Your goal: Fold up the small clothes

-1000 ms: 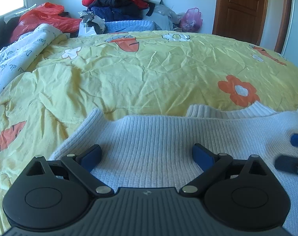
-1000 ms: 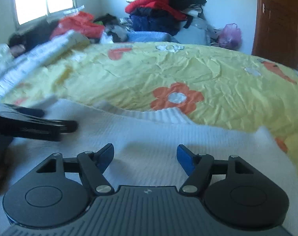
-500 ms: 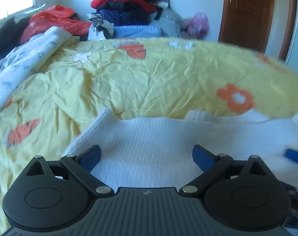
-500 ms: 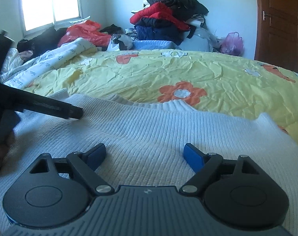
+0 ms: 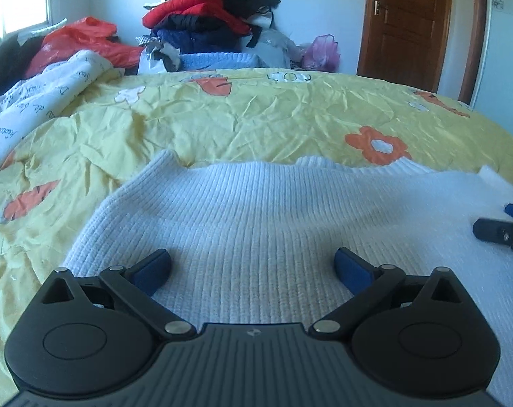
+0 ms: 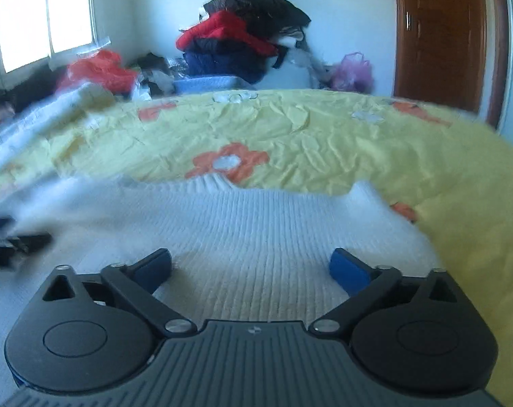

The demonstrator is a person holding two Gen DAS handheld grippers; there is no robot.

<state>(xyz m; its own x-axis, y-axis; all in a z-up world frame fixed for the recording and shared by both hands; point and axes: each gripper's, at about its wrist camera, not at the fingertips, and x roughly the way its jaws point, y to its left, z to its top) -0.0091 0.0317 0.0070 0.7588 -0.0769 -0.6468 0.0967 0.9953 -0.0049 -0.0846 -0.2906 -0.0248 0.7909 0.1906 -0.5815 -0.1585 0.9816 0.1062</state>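
Both hand-held grippers poised over a white sweater, ready to take hold for a fold.

The white knit sweater [image 5: 256, 217] lies flat on the yellow bedspread [image 5: 256, 118], collar on its far edge. The left hand-held gripper [image 5: 253, 268] is spread over its left part; the right hand-held gripper [image 6: 251, 266], jaws just opened wide, holds nothing over its right part. Best, I judge: pinch matching edge points either side of the collar so the fold lands square.

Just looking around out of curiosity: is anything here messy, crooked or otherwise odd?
The white ribbed knit sweater lies flat and unfolded on the wrinkled yellow flowered bedspread. Only the heap of red, black and navy clothes behind the bed looks untidy.
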